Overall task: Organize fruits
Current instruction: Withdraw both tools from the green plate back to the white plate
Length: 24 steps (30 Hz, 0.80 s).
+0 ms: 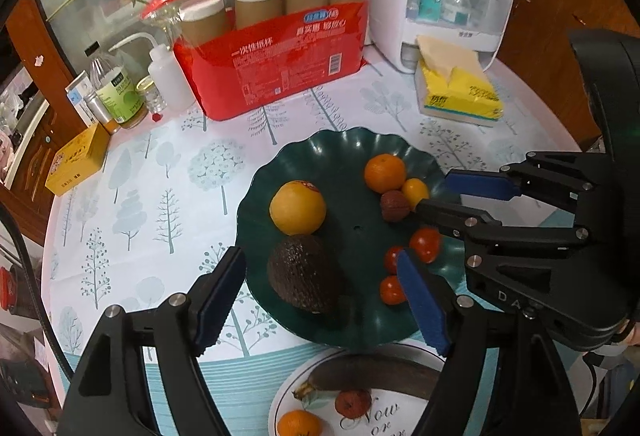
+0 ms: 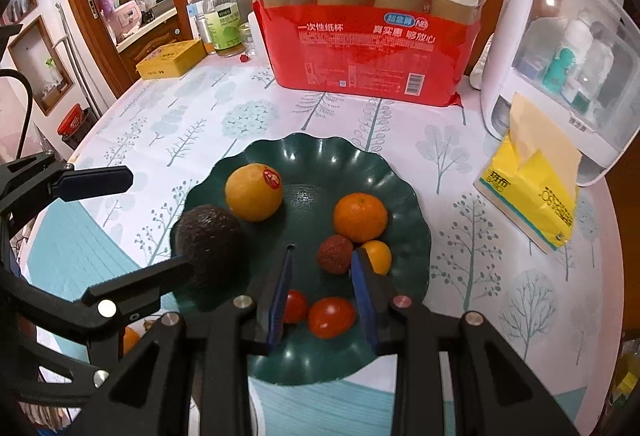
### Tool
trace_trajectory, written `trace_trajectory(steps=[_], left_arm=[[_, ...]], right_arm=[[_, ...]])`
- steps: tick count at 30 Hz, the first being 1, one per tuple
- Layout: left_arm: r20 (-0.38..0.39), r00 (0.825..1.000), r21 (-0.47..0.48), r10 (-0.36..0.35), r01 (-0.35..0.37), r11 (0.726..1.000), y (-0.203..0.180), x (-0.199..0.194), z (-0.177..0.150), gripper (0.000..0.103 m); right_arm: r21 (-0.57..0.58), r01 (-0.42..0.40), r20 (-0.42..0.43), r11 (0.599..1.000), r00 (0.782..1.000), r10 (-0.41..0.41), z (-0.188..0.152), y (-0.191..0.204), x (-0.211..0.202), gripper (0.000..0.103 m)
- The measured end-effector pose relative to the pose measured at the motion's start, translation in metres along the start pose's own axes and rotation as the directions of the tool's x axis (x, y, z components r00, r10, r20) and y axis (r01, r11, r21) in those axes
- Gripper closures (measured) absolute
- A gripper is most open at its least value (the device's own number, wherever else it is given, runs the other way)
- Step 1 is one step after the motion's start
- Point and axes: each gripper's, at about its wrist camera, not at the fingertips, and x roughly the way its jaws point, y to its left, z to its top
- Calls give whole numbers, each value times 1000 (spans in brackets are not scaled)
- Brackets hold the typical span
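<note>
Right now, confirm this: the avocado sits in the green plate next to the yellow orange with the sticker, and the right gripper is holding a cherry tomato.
Wrong on the right gripper: the right wrist view shows it holding nothing, with a cherry tomato lying on the green plate beneath.

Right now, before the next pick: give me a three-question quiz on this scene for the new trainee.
1. How many cherry tomatoes lie on the green plate?
2. True or false: the avocado lies on the green plate.
3. Which fruit carries a red sticker? A lychee; B yellow orange; C tangerine.
Key: 1 three; 2 true; 3 B.
</note>
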Motion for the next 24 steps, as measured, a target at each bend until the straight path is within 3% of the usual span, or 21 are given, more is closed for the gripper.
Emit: trace_trajectory(steps=[12, 24], left_arm=[[102, 995, -3, -15, 16, 1000, 4, -62, -14, 24], [153, 988, -89, -10, 24, 996, 38, -105, -54, 23]], right_arm=[[-14, 29, 65, 999, 997, -28, -9, 25, -62, 71], [-30, 10, 113, 1000, 994, -7, -31, 72, -109, 71]])
